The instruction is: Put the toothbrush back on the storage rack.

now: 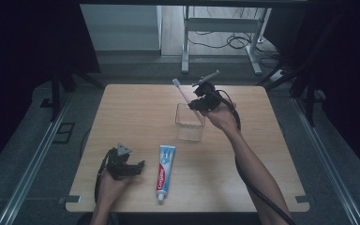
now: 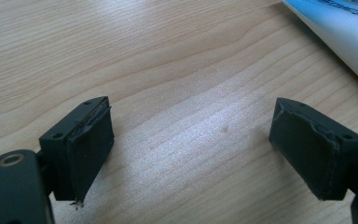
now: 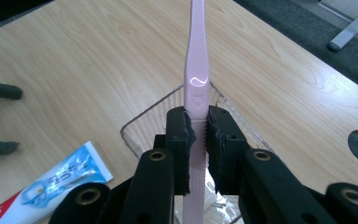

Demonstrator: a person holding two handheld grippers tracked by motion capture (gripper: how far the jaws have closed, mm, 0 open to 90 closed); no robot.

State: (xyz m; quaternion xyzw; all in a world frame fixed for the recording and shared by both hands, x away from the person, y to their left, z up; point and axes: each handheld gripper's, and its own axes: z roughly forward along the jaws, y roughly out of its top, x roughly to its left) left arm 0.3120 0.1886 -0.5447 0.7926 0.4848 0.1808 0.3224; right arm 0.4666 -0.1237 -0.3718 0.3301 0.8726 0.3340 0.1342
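Nearest to the viewer, a person's left hand is holding the left gripper (image 1: 139, 167) low over the near left part of the wooden table (image 1: 136, 108). Its jaws are standing wide apart with nothing between them, only bare wood showing in the gap in the left gripper view. Just beside it, toward the middle of the near edge, a toothpaste tube (image 1: 164, 172) is lying flat with its cap pointing at the near edge.

Farther back, around the table's centre and slightly toward the far edge, a clear plastic cup (image 1: 189, 123) is standing upright. The right gripper (image 1: 199, 104) is hovering over the cup's rim, its jaws closed tight on the handle of a pink toothbrush (image 3: 197, 88). The toothbrush is leaning, its lower end reaching down into the cup and its bristled head pointing up toward the far edge.

The toothbrush looks light, stiff and smooth, so it is likely to slip or swivel unless gripped on the broad flat part of the handle, as now. The cup looks thin, light and easy to tip.
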